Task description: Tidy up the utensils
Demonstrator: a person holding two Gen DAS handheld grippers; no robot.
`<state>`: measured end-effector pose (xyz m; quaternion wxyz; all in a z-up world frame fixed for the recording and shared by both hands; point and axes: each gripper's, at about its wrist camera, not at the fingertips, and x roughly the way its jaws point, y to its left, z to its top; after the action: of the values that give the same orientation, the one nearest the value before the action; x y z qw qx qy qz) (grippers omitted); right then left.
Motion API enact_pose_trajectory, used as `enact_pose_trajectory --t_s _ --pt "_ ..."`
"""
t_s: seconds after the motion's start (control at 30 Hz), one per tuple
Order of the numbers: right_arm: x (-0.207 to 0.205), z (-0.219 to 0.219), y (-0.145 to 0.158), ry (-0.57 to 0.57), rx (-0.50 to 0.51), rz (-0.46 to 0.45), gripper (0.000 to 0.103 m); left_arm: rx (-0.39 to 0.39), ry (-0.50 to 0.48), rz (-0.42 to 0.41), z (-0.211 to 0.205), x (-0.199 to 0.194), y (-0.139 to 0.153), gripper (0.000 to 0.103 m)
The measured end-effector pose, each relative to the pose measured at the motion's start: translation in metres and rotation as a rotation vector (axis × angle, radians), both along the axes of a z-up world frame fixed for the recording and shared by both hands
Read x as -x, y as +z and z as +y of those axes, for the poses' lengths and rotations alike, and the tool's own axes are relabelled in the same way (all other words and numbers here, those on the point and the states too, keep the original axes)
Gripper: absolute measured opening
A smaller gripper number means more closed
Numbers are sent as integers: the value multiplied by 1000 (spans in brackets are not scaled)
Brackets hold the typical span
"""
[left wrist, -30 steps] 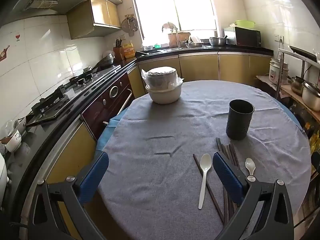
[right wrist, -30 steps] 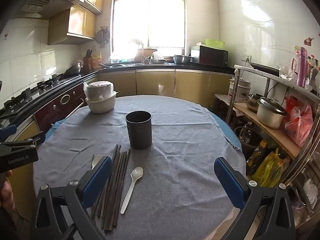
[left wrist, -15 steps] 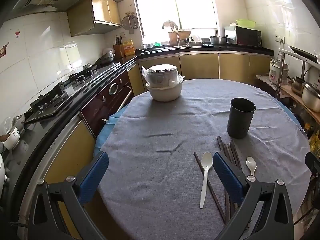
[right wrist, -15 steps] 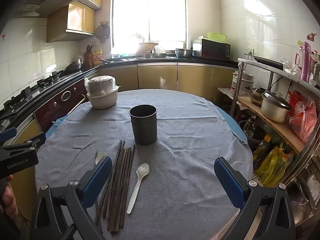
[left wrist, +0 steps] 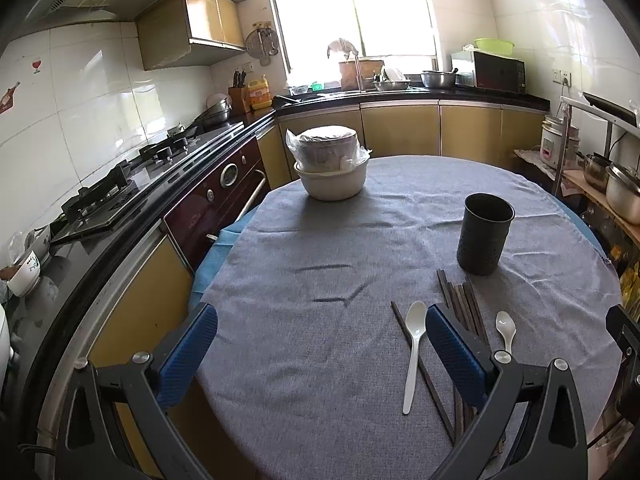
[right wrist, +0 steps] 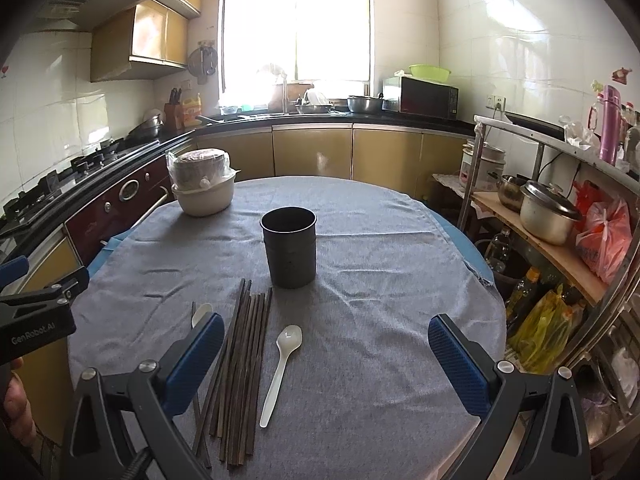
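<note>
A round counter [right wrist: 400, 280] draped in a grey cloth is seen from both wrist views. A dark cylindrical holder [right wrist: 289, 252] stands upright near its middle, and nothing can be made out inside it. Just in front of the holder a bundle of dark chopsticks [right wrist: 244, 360] is laid flat, roughly side by side and pointing toward it. A white spoon [right wrist: 282, 368] lies just right of the bundle, bowl toward the holder; a second white spoon [left wrist: 414, 352] lies on the bundle's left, beside a single stray chopstick [left wrist: 420, 368]. At the far left of the cloth a white bowl [right wrist: 204, 200] is set, with a plastic-wrapped stack of bowls [right wrist: 200, 170] resting in it. The left tongs [left wrist: 320, 356] are held spread wide above the near left part of the cloth, with nothing between the blue pads. The right tongs [right wrist: 320, 360] are likewise spread wide and empty, over the chopsticks and the right-hand spoon, touching neither. A hand [right wrist: 18, 404] is partly seen at the left edge of the right wrist view.
</note>
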<state>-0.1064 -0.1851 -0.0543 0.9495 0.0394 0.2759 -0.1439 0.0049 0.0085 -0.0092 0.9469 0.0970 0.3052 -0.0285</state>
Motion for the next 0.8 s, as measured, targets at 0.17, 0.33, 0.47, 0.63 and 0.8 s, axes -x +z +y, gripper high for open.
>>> enact_pose_trajectory --t_s 0.17,0.33,0.47,0.63,0.8 --pt "-1 -1 -2 0 -6 4 103 -1 -1 8 0 -2 -2 103" --pt "-2 0 -3 3 -9 6 103 -2 -3 12 0 -2 -4 103" --pt "-2 -1 -4 2 -13 6 103 -3 -5 16 0 -2 -5 103" --pt "-2 -2 -5 0 -24 7 103 -6 -9 20 -2 -2 -6 103" --pt "-4 -3 -5 1 -31 7 103 -7 -11 24 -3 -4 -7 103"
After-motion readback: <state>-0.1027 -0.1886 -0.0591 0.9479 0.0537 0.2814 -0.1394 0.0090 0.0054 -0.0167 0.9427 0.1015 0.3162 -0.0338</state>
